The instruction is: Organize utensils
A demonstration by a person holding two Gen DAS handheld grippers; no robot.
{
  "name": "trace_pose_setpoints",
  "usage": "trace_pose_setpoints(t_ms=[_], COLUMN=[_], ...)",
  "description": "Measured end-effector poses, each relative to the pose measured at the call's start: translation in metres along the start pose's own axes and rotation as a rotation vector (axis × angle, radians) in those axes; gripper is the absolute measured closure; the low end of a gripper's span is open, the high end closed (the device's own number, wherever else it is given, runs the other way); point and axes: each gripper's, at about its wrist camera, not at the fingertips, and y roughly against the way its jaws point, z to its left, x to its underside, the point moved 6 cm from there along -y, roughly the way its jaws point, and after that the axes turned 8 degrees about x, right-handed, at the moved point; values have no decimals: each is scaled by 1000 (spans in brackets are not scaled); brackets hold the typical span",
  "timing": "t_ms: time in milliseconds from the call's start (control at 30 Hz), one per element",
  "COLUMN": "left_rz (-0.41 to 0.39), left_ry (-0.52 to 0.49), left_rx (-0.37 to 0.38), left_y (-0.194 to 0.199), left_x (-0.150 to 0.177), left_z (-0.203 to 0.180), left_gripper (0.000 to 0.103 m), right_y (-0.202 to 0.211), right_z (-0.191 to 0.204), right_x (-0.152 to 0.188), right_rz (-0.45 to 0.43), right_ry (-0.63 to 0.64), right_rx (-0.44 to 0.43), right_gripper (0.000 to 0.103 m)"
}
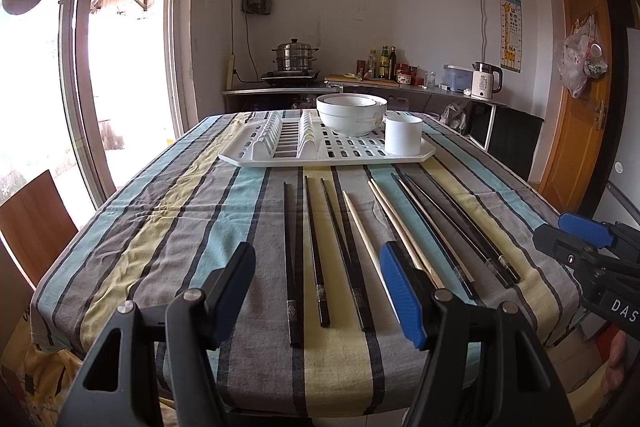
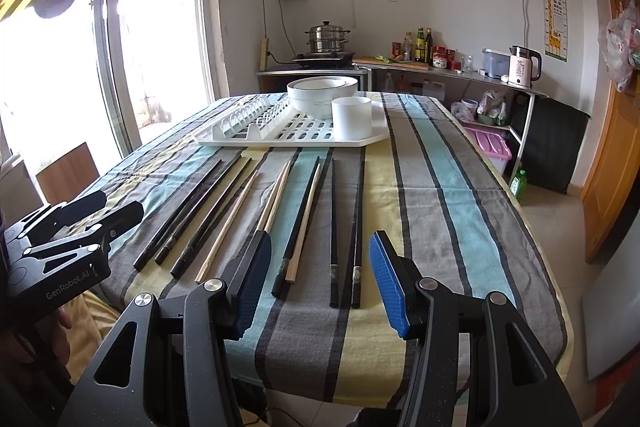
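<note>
Several black chopsticks (image 1: 316,251) and light wooden chopsticks (image 1: 362,227) lie side by side on the striped tablecloth, also seen in the right wrist view as black ones (image 2: 334,231) and wooden ones (image 2: 228,223). A white drying rack (image 1: 256,157) behind them holds stacked white bowls (image 1: 352,115) and a white cup (image 1: 403,135). My left gripper (image 1: 320,291) is open and empty above the near ends of the chopsticks. My right gripper (image 2: 320,279) is open and empty above the right-hand chopsticks; it shows at the left wrist view's right edge (image 1: 576,239).
The table's near edge (image 2: 360,399) runs just below the grippers. A wooden chair (image 1: 32,223) stands at the left. A counter (image 2: 440,71) with a steamer pot, bottles and a kettle is behind the table. A door (image 1: 580,99) is at the right.
</note>
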Motion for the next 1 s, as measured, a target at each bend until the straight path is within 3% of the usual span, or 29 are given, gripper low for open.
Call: trace_pose_setpoints(t_ms=[1000], left_rz=[1], left_ry=[13], left_rx=[8], left_y=[0], left_x=[2], left_z=[3], left_gripper=[36], right_y=[1], right_z=[1], right_x=[-1], right_rz=[-4], right_ry=[0], right_rx=[1], right_gripper=[51])
